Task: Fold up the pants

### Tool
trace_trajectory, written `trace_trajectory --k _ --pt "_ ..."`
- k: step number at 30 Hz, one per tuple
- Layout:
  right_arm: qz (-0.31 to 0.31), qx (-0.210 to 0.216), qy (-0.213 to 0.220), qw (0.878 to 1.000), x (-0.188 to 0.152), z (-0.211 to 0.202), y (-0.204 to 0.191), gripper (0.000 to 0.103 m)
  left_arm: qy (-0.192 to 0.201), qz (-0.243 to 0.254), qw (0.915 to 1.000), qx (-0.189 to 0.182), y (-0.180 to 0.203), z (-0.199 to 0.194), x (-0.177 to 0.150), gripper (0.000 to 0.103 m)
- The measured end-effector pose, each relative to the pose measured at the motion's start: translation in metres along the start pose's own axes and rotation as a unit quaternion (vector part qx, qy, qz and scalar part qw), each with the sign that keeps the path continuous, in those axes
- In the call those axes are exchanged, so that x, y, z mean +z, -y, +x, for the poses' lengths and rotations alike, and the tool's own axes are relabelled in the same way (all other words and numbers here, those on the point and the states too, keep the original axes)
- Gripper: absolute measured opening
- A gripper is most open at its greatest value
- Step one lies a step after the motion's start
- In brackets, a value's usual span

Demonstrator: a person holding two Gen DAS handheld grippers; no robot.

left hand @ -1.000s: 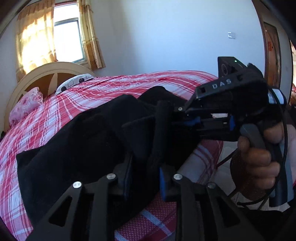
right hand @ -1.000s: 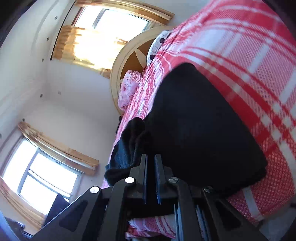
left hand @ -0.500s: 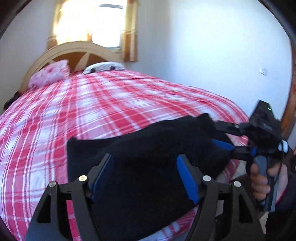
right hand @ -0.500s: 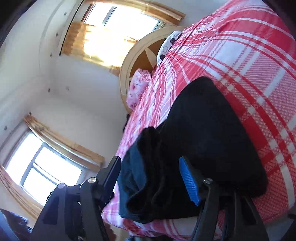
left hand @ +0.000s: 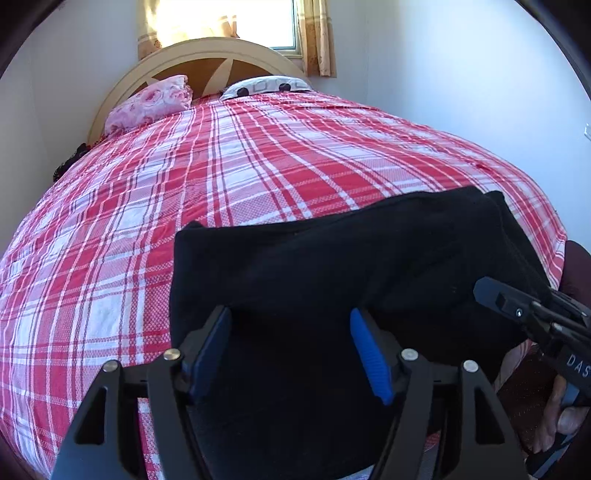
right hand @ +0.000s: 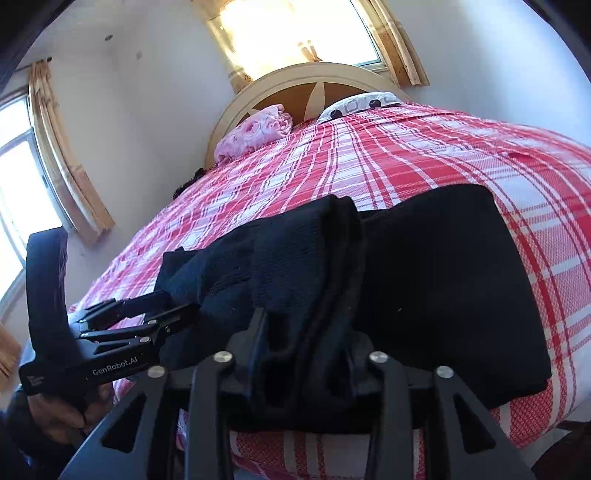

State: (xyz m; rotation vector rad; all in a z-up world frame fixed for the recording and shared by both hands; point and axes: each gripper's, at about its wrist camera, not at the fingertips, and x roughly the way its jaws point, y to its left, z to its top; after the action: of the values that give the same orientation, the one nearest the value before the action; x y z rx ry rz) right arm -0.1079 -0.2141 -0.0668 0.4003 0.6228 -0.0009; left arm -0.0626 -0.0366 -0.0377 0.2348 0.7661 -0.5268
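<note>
Left wrist view: one bed [left hand: 184, 184] under a red plaid cover, one headboard [left hand: 207, 48], two pillows, pink [left hand: 151, 101] and white patterned [left hand: 266, 85], one window [left hand: 258, 22]. One pair of black pants [left hand: 351, 258], folded flat near the foot edge of the bed. Left claw [left hand: 290, 321] spread wide above the pants, just opened, pinching no fabric. Right claw [left hand: 517, 310] at the right rim, beside the pants, with a hand [left hand: 561, 417] on its grip. A second ago: left claw clamped on bunched, lifted fabric; now released, with the pants lying down. Right wrist view: same bed [right hand: 406, 155], same two pillows, two windows. Right claw [right hand: 306, 332] just closing, squeezing a thick fold of the pants [right hand: 443, 277] between its pads. Left claw [right hand: 177, 310] at the fold's left corner, another hand [right hand: 55, 413] beneath. Half a second ago: right claw standing wide around that fold.
</note>
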Motion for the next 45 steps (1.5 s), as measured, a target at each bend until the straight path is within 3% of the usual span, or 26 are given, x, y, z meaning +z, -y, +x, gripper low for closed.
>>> trace_trajectory --k 4,7,10,12,14,21,26,33,38,41,43,45 --pt "-0.020 -0.019 0.001 1.000 -0.006 -0.010 -0.009 0.026 -0.002 -0.002 1.0000 0.008 -0.003 -0.002 0.005 0.073" --pt "-0.042 -0.012 0.012 0.999 0.008 -0.015 -0.012 0.022 0.008 0.002 0.9996 0.026 -0.004 -0.010 0.012 0.076" --pt "-0.073 -0.010 0.040 0.996 0.026 -0.028 -0.021 0.022 0.042 -0.009 0.9980 0.046 -0.010 -0.024 0.020 0.084" --pt "-0.098 -0.023 0.062 0.993 0.037 -0.040 -0.025 0.022 0.055 -0.022 0.9971 0.047 -0.016 -0.029 0.024 0.096" --pt "-0.116 -0.042 0.075 0.990 0.045 -0.048 -0.022 0.022 0.061 -0.032 0.9961 0.055 -0.020 -0.029 0.025 0.096" --pt "-0.076 -0.060 0.049 0.994 0.029 -0.044 0.010 0.022 0.032 -0.040 0.9969 0.059 -0.022 -0.012 0.023 0.096" --pt "-0.124 -0.071 0.032 0.989 0.015 -0.040 -0.001 0.022 0.032 -0.031 0.9971 0.062 -0.018 -0.011 0.023 0.096" --pt "-0.077 -0.095 0.045 0.991 0.027 -0.058 0.044 0.022 0.024 -0.036 0.9976 0.055 -0.013 -0.007 0.025 0.096" --pt "-0.034 -0.059 -0.009 0.998 0.016 -0.039 0.078 0.026 0.021 -0.030 0.9979 0.053 -0.009 -0.006 0.025 0.096" --pt "-0.001 -0.047 -0.001 0.999 0.017 -0.048 0.089 0.033 0.028 -0.030 0.9969 0.067 -0.015 -0.012 0.028 0.096" --pt "0.021 -0.072 0.021 0.997 0.023 -0.064 0.097 0.035 0.028 -0.040 0.9962 0.072 -0.023 -0.014 0.031 0.097" --pt "0.016 -0.146 0.056 0.988 0.028 -0.083 0.097 0.035 0.031 -0.052 0.9951 0.078 -0.031 -0.016 0.035 0.097"
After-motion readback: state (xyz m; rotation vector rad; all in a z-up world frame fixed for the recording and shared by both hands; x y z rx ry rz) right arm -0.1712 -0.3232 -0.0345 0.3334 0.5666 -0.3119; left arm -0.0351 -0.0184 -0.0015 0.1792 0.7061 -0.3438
